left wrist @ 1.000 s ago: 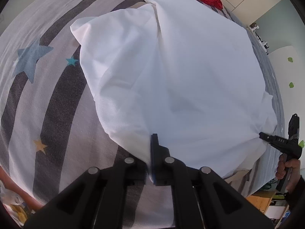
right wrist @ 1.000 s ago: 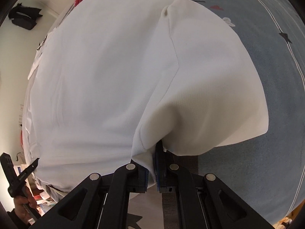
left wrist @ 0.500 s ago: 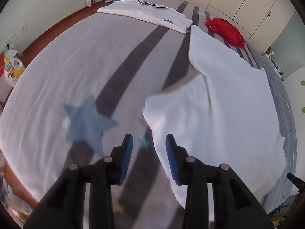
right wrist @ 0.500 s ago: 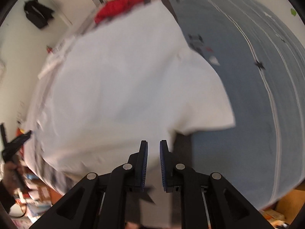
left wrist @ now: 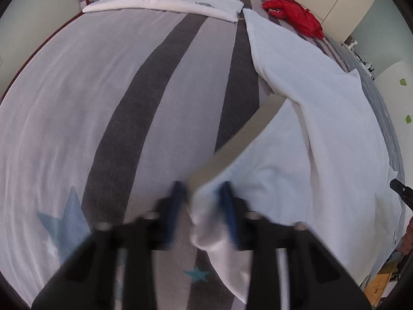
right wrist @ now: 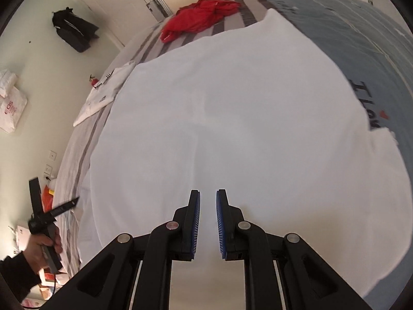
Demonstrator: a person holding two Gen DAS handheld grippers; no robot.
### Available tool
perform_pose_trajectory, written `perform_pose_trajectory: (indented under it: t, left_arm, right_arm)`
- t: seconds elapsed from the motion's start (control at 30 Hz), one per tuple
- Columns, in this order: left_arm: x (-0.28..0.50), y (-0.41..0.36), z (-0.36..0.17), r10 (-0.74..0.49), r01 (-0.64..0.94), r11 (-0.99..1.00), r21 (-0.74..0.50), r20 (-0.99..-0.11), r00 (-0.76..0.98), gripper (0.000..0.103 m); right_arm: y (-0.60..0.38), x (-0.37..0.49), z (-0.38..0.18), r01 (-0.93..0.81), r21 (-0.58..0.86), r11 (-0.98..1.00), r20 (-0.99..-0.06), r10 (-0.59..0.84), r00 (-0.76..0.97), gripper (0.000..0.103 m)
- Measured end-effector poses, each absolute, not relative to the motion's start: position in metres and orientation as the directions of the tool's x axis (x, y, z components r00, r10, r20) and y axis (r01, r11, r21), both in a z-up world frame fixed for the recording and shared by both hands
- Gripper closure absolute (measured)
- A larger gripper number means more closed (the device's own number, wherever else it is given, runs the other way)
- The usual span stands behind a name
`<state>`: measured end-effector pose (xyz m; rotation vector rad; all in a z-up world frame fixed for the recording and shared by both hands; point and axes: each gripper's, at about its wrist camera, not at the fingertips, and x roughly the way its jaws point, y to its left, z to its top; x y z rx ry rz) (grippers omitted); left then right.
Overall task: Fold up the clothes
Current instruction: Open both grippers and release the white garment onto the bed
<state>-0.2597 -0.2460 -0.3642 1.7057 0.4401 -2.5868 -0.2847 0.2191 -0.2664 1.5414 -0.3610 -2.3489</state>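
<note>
Tongs: left (left wrist: pixel 202 201) parted around white shirt (left wrist: pixel 296 165) sleeve; right (right wrist: pixel 207 222) parted, empty.

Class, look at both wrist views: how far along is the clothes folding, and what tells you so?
Done: a white shirt lies flat at the far end of the bed. In hand: a white garment is spread out; its sleeve sits between the left gripper's open jaws, not clamped. The right gripper is open above it. Left: folding this one, then the crumpled red garment.
</note>
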Motion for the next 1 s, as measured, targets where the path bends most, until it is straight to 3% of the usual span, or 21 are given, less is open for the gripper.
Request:
perform_pose_trajectory:
  t: [0.3, 0.5, 0.53, 0.6, 0.67, 0.83, 1.0]
  left_arm:
    - [-0.209, -0.298, -0.33, 0.041, 0.34, -0.911, -0.232, -0.873, -0.486, 0.099]
    - [-0.195, -0.313, -0.336, 0.046, 0.412, -0.884, -0.22, -0.919, -0.393, 0.088]
    - [-0.191, -0.316, -0.33, 0.009, 0.434, -0.879, -0.195, -0.919, -0.394, 0.084]
    - [-0.184, -0.321, -0.308, -0.118, 0.497, -0.859, -0.123, -0.897, -0.425, 0.084]
    - [-0.183, -0.322, -0.293, -0.169, 0.512, -0.852, -0.11, -0.867, -0.469, 0.084]
    - [-0.238, -0.292, -0.296, 0.02, 0.28, -0.941, -0.191, -0.856, -0.517, 0.076]
    - [-0.289, -0.248, -0.333, 0.14, 0.082, -0.978, -0.193, -0.894, -0.426, 0.07]
  right_arm:
    - [0.198, -0.299, -0.295, 0.124, 0.344, -0.931, -0.877, -0.365, -0.313, 0.09]
    - [0.198, -0.299, -0.314, 0.118, 0.324, -0.939, -0.899, -0.345, -0.269, 0.09]
    - [0.199, -0.298, -0.315, 0.117, 0.325, -0.938, -0.899, -0.345, -0.269, 0.09]
    - [0.202, -0.296, -0.315, 0.121, 0.32, -0.94, -0.9, -0.341, -0.271, 0.09]
    - [0.205, -0.294, -0.314, 0.12, 0.322, -0.939, -0.899, -0.343, -0.272, 0.09]
    - [0.205, -0.294, -0.308, 0.122, 0.339, -0.933, -0.888, -0.36, -0.286, 0.09]
    - [0.201, -0.295, -0.298, 0.136, 0.356, -0.925, -0.873, -0.381, -0.303, 0.09]
